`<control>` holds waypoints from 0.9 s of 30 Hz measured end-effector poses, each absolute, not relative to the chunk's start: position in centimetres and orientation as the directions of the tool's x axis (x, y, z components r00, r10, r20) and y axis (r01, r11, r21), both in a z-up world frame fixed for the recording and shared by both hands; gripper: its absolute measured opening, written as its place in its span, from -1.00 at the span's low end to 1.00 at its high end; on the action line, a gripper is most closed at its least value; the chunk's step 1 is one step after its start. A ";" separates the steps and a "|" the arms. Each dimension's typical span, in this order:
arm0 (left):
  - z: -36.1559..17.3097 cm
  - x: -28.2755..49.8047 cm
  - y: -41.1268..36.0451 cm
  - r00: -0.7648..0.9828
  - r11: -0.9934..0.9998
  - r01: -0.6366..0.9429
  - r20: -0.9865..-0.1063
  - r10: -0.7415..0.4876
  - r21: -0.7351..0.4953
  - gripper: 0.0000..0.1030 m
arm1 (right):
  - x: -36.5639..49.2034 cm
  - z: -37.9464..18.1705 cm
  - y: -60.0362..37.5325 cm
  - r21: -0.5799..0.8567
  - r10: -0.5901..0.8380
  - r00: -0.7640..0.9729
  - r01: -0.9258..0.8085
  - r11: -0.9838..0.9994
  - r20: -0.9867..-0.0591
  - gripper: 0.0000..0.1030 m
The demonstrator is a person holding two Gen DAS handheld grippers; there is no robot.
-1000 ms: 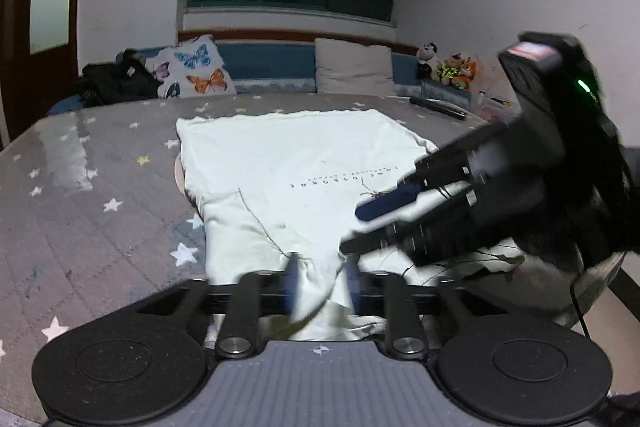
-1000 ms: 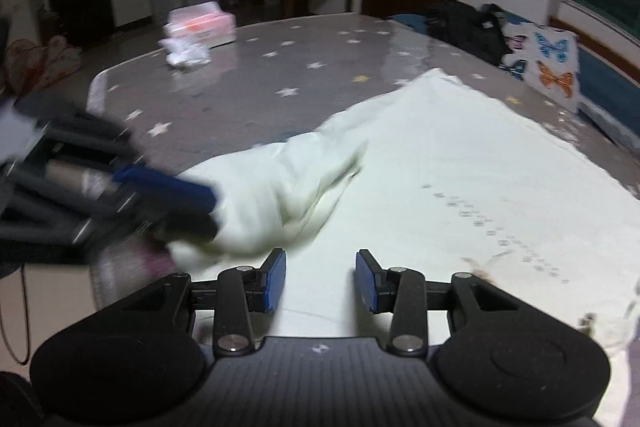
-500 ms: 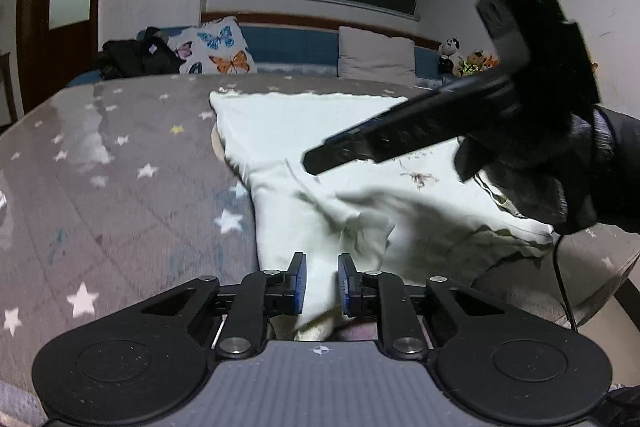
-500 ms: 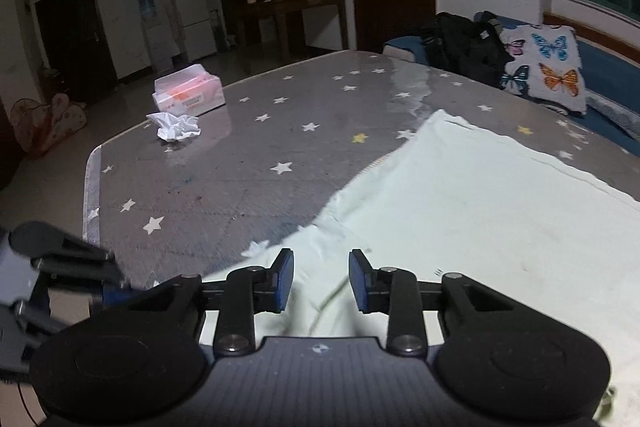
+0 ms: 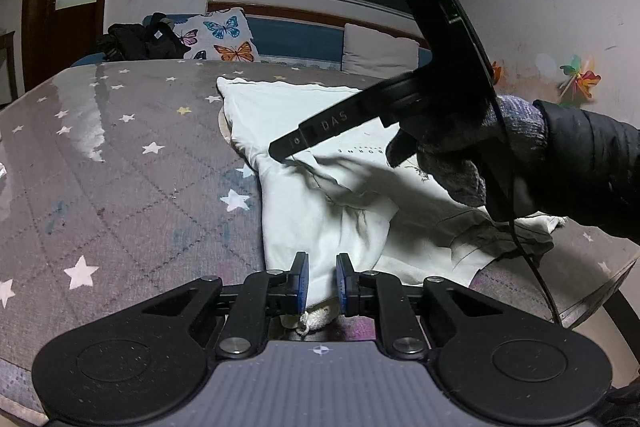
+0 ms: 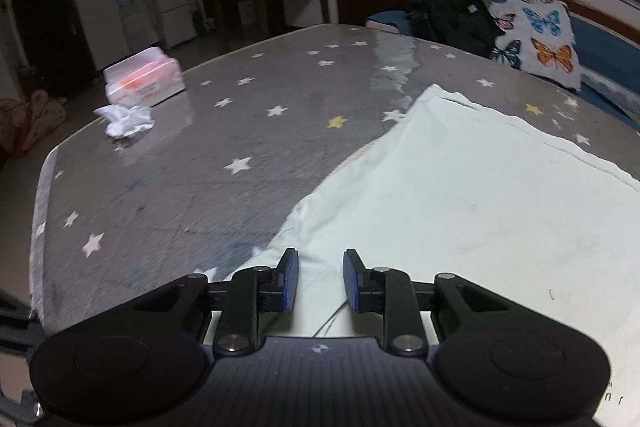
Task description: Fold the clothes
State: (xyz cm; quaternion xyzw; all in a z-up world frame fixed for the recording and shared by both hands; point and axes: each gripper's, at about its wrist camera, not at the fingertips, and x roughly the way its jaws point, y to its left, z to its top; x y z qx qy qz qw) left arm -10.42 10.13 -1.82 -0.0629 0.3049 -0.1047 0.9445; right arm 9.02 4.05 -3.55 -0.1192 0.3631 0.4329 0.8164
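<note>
A pale cream T-shirt (image 5: 320, 163) lies spread on a grey star-patterned table (image 5: 120, 155); it also shows in the right wrist view (image 6: 460, 195). My left gripper (image 5: 321, 281) is at the near table edge, its jaws narrow with a fold of the shirt's near end between the blue pads. My right gripper (image 6: 317, 279) is open over the shirt's left edge, with cloth between the pads but not pinched. In the left wrist view the right gripper (image 5: 280, 151) reaches in from the right, its tip at the shirt's left edge.
A tissue box (image 6: 144, 83) and a crumpled tissue (image 6: 124, 119) sit at the table's far left. A butterfly cushion (image 5: 220, 39) and a dark bag (image 5: 136, 43) lie on the sofa behind. The table edge (image 5: 592, 291) drops off at right.
My right gripper has swung from the near end of the shirt to its left edge and lowered. My left gripper has pulled back slightly, still on the shirt's near end.
</note>
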 end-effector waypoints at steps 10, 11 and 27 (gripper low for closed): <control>-1.6 -10.7 9.8 0.794 0.973 0.155 -0.565 -0.224 -0.168 -0.68 | 8.5 -3.5 5.6 0.058 0.613 0.361 -0.830 0.555 -0.703 -0.54; -1.5 -10.7 9.8 0.796 0.974 0.154 -0.564 -0.221 -0.164 -0.68 | 8.5 -3.4 5.5 0.064 0.614 0.360 -0.827 0.558 -0.702 -0.54; -1.0 -9.2 9.2 0.809 0.986 0.140 -0.564 -0.166 -0.090 -0.68 | 0.9 -1.7 0.0 0.015 0.634 0.271 -0.913 0.408 -0.725 -0.54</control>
